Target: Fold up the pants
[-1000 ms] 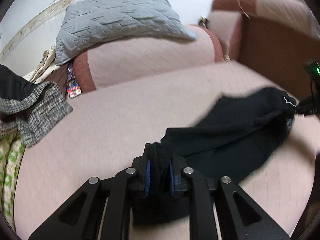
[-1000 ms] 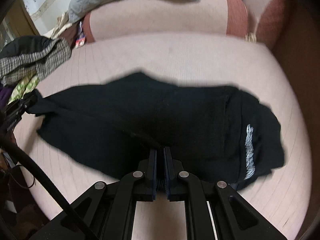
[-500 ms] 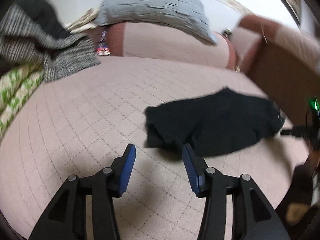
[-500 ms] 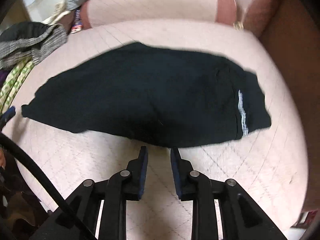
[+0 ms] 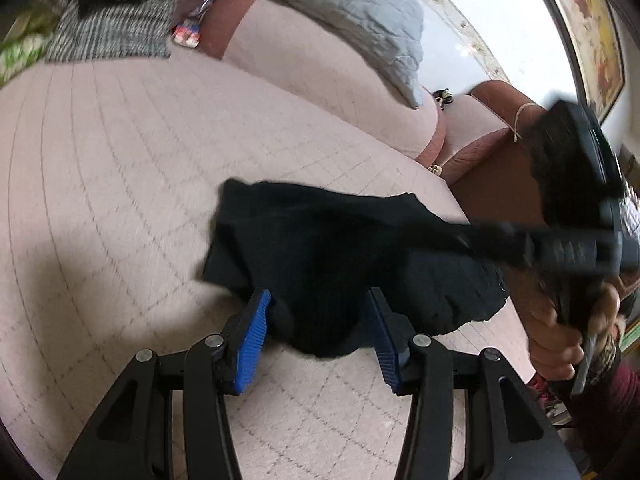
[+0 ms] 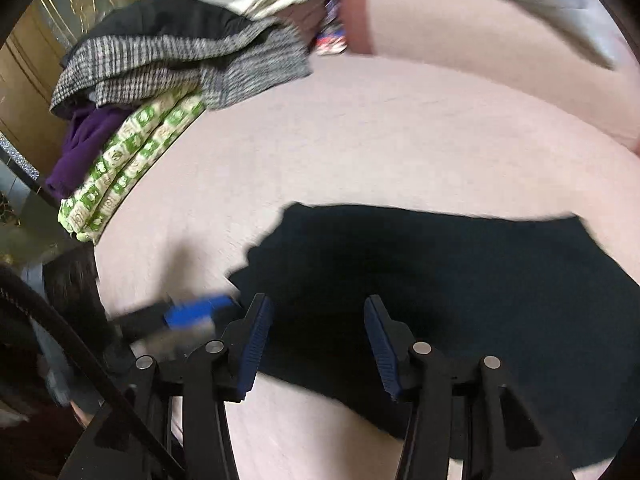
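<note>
The black pants (image 5: pixel 328 248) lie in a folded heap on the pink quilted sofa seat (image 5: pixel 120 200). My left gripper (image 5: pixel 318 332) is open, its blue pads (image 5: pixel 254 332) on either side of the near edge of the pants. The right gripper passes blurred over the pants in the left wrist view (image 5: pixel 520 244). In the right wrist view the pants (image 6: pixel 460 280) spread to the right, and my right gripper (image 6: pixel 318 340) is open just above their near edge. The left gripper shows blurred at the left in that view (image 6: pixel 192 316).
A pile of clothes, grey checked (image 6: pixel 180 64), purple and green patterned (image 6: pixel 132 152), lies at the left end of the sofa. A grey quilted pillow (image 5: pixel 320 12) rests on the backrest. A brown armrest (image 5: pixel 492 160) bounds the right end.
Both grippers let go of the pants, which now lie on the seat. Both jaws opened wider, and both grippers have moved back in over the near edge of the pants.
</note>
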Available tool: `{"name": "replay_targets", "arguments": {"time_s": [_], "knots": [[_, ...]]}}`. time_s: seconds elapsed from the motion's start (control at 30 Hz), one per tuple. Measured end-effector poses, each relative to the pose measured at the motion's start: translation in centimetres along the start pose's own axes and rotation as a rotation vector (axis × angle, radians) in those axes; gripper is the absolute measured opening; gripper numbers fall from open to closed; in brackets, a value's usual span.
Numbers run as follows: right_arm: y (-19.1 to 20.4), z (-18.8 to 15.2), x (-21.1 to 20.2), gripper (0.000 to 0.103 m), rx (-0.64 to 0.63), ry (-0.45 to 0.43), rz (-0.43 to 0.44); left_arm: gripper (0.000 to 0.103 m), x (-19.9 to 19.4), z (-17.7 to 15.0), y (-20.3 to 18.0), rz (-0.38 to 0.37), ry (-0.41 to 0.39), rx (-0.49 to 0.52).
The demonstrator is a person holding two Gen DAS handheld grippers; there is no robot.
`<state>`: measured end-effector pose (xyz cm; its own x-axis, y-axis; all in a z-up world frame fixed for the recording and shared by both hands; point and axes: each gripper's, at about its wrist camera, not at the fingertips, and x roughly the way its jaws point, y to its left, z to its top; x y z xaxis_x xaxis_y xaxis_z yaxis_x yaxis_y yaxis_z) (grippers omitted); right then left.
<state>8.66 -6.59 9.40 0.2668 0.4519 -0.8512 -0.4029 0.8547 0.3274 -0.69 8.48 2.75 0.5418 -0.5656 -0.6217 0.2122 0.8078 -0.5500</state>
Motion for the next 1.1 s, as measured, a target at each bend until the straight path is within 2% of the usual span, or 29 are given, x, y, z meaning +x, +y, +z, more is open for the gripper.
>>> {"name": "replay_targets", "arguments": {"time_s": [0.07, 0.17, 0.33, 0.37, 0.4, 0.43, 0.47, 0.5, 0.7, 0.83, 0.97, 1.1], "knots": [[1.4, 1.7, 1.8, 0.053, -0.039, 0.016, -0.027, 0.047, 0.3, 0.0, 0.9, -0.005, 0.014, -0.050], [4.3, 3.6, 4.3, 0.053, -0.219, 0.035, -0.117, 0.048, 0.6, 0.0, 1.7, -0.039, 0.033, -0.111], [6.4, 4.1, 7.7, 0.053, -0.400, 0.131, -0.132, 0.049, 1.2, -0.1, 1.3, -0.041, 0.050, -0.124], [6.6, 4.0, 8.3, 0.050, -0.424, 0.146, -0.151, 0.046, 1.3, -0.2, 1.2, -0.036, 0.054, -0.120], [6.8, 3.8, 9.2, 0.033, -0.454, 0.161, -0.171, 0.040, 1.4, -0.2, 1.1, -0.033, 0.058, -0.117], [6.9, 3.4, 9.8, 0.021, -0.472, 0.179, -0.188, 0.023, 1.6, -0.2, 1.1, -0.034, 0.072, -0.123], [6.9, 3.3, 10.0, 0.014, -0.476, 0.189, -0.204, 0.018, 1.8, -0.3, 1.2, -0.034, 0.084, -0.131], [6.9, 3.3, 9.7, 0.012, -0.462, 0.170, -0.206, 0.018, 1.9, -0.4, 1.3, -0.031, 0.087, -0.148], [6.1, 4.3, 5.7, 0.011, -0.362, 0.061, -0.172, 0.017, 0.9, 0.6, 0.5, -0.046, 0.035, -0.145], [5.8, 6.2, 4.8, 0.011, -0.305, 0.024, -0.177, 0.017, 0.8, 2.8, 0.3, -0.033, 0.000, -0.145], [4.8, 8.0, 6.7, 0.011, -0.227, 0.057, -0.155, 0.017, 1.6, 2.8, 1.8, -0.009, 0.013, -0.167], [4.6, 7.9, 10.0, 0.014, -0.201, 0.119, -0.154, 0.018, 1.6, 2.1, 2.7, 0.006, 0.043, -0.178]]}}
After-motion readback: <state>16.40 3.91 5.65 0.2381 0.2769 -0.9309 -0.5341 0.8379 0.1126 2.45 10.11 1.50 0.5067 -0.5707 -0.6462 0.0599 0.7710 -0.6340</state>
